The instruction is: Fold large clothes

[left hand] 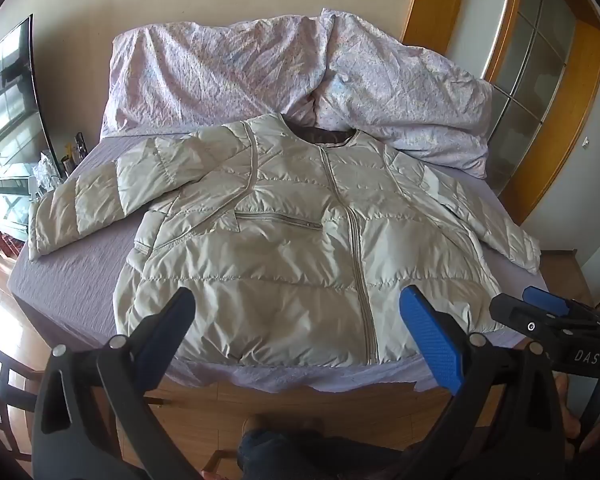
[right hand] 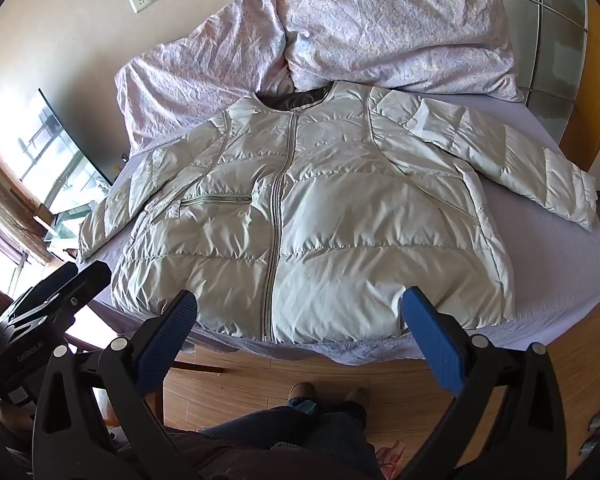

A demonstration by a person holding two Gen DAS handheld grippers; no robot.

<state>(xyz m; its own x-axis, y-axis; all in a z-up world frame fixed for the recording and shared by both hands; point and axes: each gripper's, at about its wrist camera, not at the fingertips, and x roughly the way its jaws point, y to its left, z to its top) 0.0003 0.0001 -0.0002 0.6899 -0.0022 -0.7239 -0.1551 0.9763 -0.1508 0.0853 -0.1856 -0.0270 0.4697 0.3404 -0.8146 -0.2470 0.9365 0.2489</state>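
Jacket flat on bed, beyond both wide claws

Landmark: jacket, lying flat on the bed, front up, collar away from the person.
Behind jacket: duvet, heaped along the wall, touching the collar.
Sleeves: spread out to either side on the bed.
Before jacket: bed edge, then floor and the person's legs.
Left tongs: above the hem, apart from it.
Right tongs: above the hem, to the right of the left tongs.
Left of jacket: television, beyond the bed.
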